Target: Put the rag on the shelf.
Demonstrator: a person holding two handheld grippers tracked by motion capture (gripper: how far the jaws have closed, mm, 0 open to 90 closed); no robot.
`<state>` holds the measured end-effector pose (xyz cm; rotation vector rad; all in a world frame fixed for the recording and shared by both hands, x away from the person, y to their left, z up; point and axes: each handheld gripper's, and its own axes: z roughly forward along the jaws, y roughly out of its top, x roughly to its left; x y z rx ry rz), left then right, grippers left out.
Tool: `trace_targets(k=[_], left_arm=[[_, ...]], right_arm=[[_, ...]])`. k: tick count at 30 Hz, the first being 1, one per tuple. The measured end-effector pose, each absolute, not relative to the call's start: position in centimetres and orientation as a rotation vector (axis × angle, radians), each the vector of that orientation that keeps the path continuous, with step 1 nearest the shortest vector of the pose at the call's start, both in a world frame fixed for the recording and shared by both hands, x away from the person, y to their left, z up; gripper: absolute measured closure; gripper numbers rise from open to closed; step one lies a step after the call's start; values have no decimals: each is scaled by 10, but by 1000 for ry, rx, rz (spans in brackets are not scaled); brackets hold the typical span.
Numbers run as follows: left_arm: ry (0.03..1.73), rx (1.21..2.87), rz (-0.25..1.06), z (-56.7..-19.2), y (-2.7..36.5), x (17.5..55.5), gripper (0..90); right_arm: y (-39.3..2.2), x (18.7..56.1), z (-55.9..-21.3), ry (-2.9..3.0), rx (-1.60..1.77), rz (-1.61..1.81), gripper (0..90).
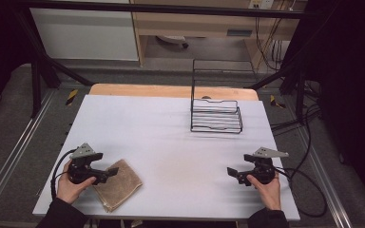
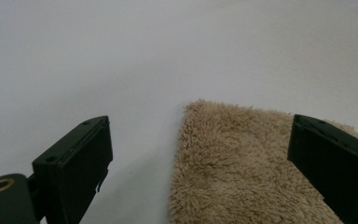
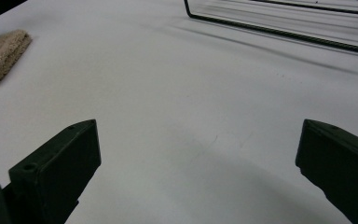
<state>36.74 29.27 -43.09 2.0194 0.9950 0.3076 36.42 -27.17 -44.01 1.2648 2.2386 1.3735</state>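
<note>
High view: folded tan towel (image 1: 118, 186) flat on white tabletop (image 1: 171, 137), near left front corner. Left tongs (image 1: 110, 173) over towel's edge, jaws spread wide, gripping nothing. Right tongs (image 1: 231, 172) well apart at right, jaws wide, empty. Black wire rack (image 1: 216, 116) at far side.

The middle of the white table (image 1: 171, 142) is bare, so a hand can slide across. The wire rack (image 1: 216, 116) stands at one o'clock. The brown towel (image 1: 118, 185) lies at seven o'clock.
</note>
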Motion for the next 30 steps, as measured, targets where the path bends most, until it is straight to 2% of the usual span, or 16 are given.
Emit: trace_targets(k=[13,20,26,30], left_arm=[[986,2052,306,-426,285,367,99],[942,2095,305,-420,265,360,147],[899,2137,269,-416,238,349,221],[883,2171,265,-415,224,340,306]], right_arm=[[-273,364,-440,2240,1279,1357,5],[-272,364,-442,2246,1286,1344,5],[-271,364,-442,2249,1288,1340,5],[-271,364,-442,2250,1297,1341,5]])
